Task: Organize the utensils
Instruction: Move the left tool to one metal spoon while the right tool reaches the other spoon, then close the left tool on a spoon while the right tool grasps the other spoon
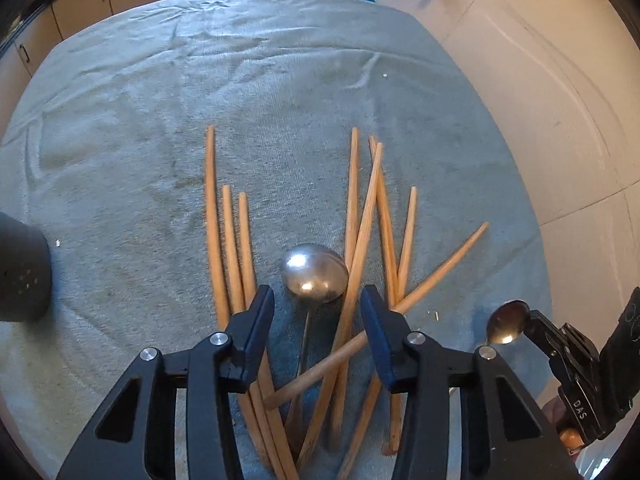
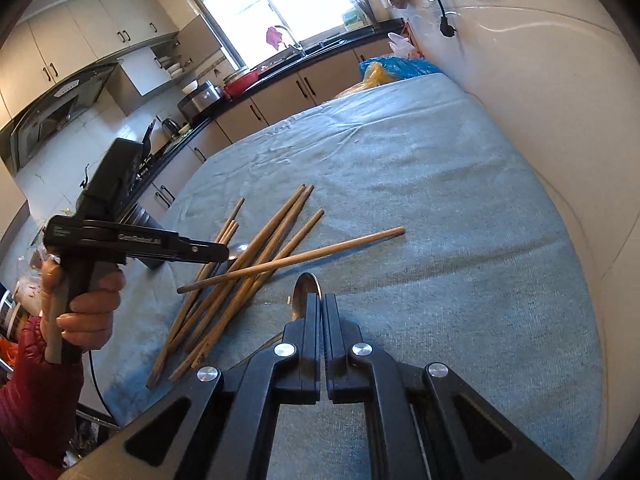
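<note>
Right tool (image 2: 321, 300) is clamped on a small shiny metal spoon (image 2: 306, 292); left tool (image 1: 318, 304) hangs half-open over the round steel ladle (image 1: 314, 268) among slim wooden chopsticks (image 1: 352, 280).

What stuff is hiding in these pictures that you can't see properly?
- Left wrist view: the near ends of the chopsticks are covered by the left tool.
- Left wrist view: the big spoon has part of its handle under crossed chopsticks.
- Right wrist view: the small spoon shows only its bowl; the right tool, shut on it, hides the rest.
- Left wrist view: the dark container is cut off by the left edge.
</note>
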Action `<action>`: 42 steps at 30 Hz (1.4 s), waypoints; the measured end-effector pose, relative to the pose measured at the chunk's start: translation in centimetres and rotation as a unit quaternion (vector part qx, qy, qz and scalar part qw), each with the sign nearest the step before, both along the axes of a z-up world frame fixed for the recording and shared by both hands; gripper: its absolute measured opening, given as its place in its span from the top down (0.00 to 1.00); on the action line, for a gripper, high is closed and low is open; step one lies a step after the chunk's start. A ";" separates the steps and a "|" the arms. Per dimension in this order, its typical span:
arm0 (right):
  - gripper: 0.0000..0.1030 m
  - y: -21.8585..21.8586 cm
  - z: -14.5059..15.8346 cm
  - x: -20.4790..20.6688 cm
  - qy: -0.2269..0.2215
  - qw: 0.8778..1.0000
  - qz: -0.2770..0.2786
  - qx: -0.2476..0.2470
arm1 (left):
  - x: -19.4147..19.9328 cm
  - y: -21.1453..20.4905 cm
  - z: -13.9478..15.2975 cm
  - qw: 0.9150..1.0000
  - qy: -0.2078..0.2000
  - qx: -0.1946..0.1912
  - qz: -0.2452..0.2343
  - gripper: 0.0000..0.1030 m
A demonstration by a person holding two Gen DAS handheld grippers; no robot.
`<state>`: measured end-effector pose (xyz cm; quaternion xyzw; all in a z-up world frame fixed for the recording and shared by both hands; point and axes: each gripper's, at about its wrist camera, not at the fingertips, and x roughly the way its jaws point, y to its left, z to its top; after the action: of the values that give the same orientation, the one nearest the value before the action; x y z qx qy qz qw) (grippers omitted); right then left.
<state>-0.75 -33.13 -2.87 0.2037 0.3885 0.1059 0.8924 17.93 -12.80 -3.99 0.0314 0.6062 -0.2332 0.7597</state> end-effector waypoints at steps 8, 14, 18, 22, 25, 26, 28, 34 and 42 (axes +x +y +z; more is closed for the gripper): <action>0.98 -0.2 0.0 -0.4 -0.003 1.000 -0.001 0.009 | 1.0 -0.5 -1.0 0.999 0.015 -0.025 0.015 0.60; 0.98 0.2 0.5 -0.6 -0.007 1.000 -0.002 0.007 | 0.2 0.6 0.8 0.997 -0.006 -0.077 0.015 0.96; 0.98 0.4 0.9 -0.4 -0.011 1.000 -0.002 0.006 | -0.3 1.0 1.4 0.997 -0.017 -0.077 0.012 0.98; 0.98 0.6 1.1 -0.4 -0.014 1.000 -0.002 0.004 | 0.2 1.1 1.0 0.997 -0.007 -0.079 0.017 0.98; 0.98 0.8 1.2 -0.5 -0.015 1.000 -0.002 0.002 | 0.0 1.0 0.9 0.997 -0.006 -0.077 0.018 0.98; 0.98 0.6 1.1 -0.4 -0.014 1.000 -0.001 0.003 | 0.0 1.1 0.9 0.997 -0.004 -0.077 0.018 0.98; 0.98 0.6 1.0 -0.4 -0.014 1.000 -0.002 0.004 | 0.2 1.1 0.9 0.997 -0.003 -0.076 0.021 0.98; 0.98 0.6 1.0 -0.4 -0.014 1.000 -0.001 0.004 | 1.4 0.5 0.0 0.997 0.003 -0.063 0.033 0.93; 0.97 -1.3 0.0 -0.1 0.013 0.999 -0.019 0.025 | 2.2 0.3 -1.6 0.997 0.010 -0.053 0.048 0.95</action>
<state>-0.90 -34.48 -2.85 0.2347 0.3934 0.0955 0.8838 20.14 -12.49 -5.58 -0.0407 0.6011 -0.2286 0.7647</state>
